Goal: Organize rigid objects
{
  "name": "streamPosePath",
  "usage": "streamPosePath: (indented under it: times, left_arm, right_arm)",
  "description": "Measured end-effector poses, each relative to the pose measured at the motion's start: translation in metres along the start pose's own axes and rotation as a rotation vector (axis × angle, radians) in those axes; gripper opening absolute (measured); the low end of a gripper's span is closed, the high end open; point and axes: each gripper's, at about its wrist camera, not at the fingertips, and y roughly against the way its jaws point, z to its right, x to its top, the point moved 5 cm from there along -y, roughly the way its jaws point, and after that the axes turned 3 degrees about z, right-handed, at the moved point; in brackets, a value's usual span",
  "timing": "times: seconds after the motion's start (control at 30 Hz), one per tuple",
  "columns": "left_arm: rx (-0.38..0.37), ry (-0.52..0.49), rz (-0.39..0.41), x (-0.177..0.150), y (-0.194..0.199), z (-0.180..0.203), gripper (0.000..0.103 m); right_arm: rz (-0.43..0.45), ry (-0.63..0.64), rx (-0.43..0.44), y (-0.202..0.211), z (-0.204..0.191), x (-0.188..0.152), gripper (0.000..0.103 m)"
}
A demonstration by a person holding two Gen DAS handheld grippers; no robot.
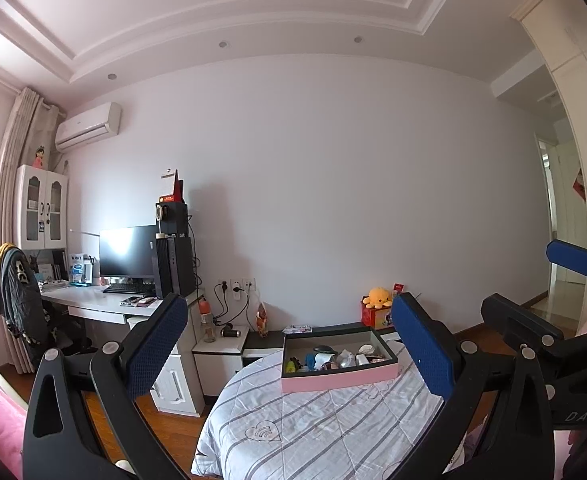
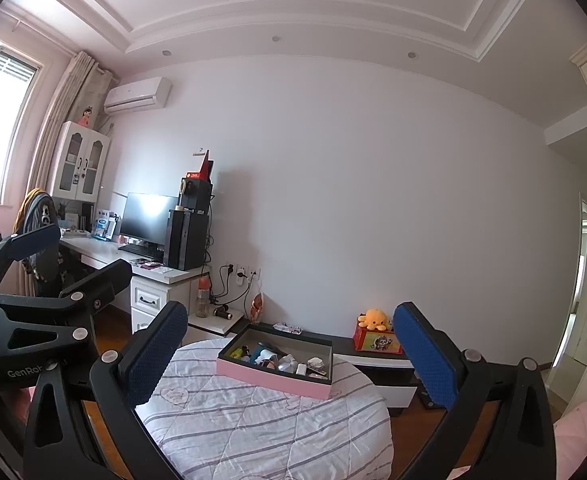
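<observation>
Two tools hang raised above the bed, both spread wide and holding nothing. The left tool (image 1: 289,352) has its blue pads far apart, and the box shows between them; the right tool (image 2: 289,356) is just as widely parted. In the left wrist view the right tool (image 1: 565,292) shows at the right edge, also agape; in the right wrist view the left tool (image 2: 65,256) sits at the left edge with its fingers apart.

One box (image 1: 339,381) with pink outer walls and a dark rim rests on the bed (image 1: 313,428), toward its far end, well apart from both tools. The bed has a white quilt with grey stripes. Inside the box lies a jumble of small things: a yellow-green item at the left, a blue piece (image 1: 310,359), a white roll (image 1: 322,359), a dark curved piece behind them, a silvery crumpled thing (image 1: 345,358), and white pieces toward the right. Most are too small to name. In the right wrist view the box (image 2: 271,380) sits askew, its contents gathered along the near wall.

Behind the bed runs a low dark shelf, with an orange plush (image 1: 378,297) on a red carton (image 1: 377,317). A bench (image 1: 93,302) at the left carries a monitor (image 1: 128,251) and a black tower.
</observation>
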Motion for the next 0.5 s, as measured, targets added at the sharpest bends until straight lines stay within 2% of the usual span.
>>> streamPosePath:
  times: [0.5]
  left_arm:
    - [0.010, -0.015, 0.017, -0.0070, -0.0043, -0.0005, 0.103]
  right_arm:
    - [-0.025, 0.003, 0.000, -0.0057, 0.0005, -0.0075, 0.103]
